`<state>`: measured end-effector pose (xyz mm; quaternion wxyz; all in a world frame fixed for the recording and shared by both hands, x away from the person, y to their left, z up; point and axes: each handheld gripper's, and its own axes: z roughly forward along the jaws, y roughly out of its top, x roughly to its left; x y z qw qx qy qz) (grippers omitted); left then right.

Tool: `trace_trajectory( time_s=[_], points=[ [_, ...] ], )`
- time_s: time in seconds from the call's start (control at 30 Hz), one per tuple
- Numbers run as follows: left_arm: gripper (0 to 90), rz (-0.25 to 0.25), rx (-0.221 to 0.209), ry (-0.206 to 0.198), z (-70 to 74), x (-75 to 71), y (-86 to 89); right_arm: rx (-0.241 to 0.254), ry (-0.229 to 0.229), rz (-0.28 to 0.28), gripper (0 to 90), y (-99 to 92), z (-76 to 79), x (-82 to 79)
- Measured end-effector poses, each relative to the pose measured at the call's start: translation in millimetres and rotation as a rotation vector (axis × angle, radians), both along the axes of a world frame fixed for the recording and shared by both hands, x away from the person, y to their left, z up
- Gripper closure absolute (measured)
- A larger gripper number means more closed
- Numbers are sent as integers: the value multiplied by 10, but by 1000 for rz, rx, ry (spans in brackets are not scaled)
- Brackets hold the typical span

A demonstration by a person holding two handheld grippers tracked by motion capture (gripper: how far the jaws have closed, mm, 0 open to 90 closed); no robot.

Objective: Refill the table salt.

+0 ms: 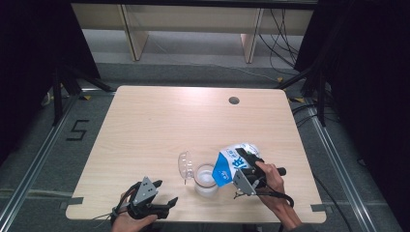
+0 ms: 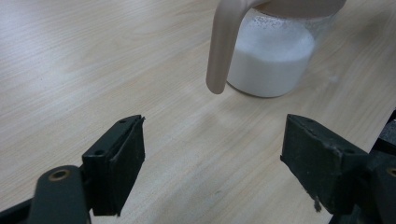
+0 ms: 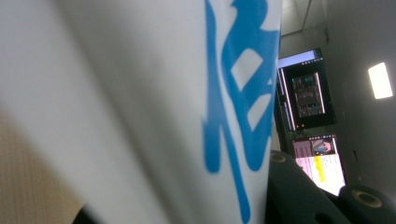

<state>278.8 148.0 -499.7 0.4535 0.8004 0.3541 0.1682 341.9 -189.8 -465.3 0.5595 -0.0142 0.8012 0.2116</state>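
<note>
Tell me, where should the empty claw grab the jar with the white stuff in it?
Probably around the jar's round body, coming in level from the left claw's side. Its lid hangs open and the tilted carton crowds the rim, so the top looks blocked.

I read a big blue character printed on the white carton [image 3: 140, 93], pressed right against my right jaws; it looks East Asian, but I can't make it out. The same blue print shows on the carton from above. Beyond my left jaws, black tape on the floor [image 1: 77, 130] forms a "5".
</note>
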Motion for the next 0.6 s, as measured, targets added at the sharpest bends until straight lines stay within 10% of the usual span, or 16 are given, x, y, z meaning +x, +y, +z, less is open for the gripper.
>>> trace_trajectory(
  time_s=[0.6],
  points=[
    [211,-1,0,0,0,-1,-1,107,112,-19,879,-109,-8,91]
  ],
)
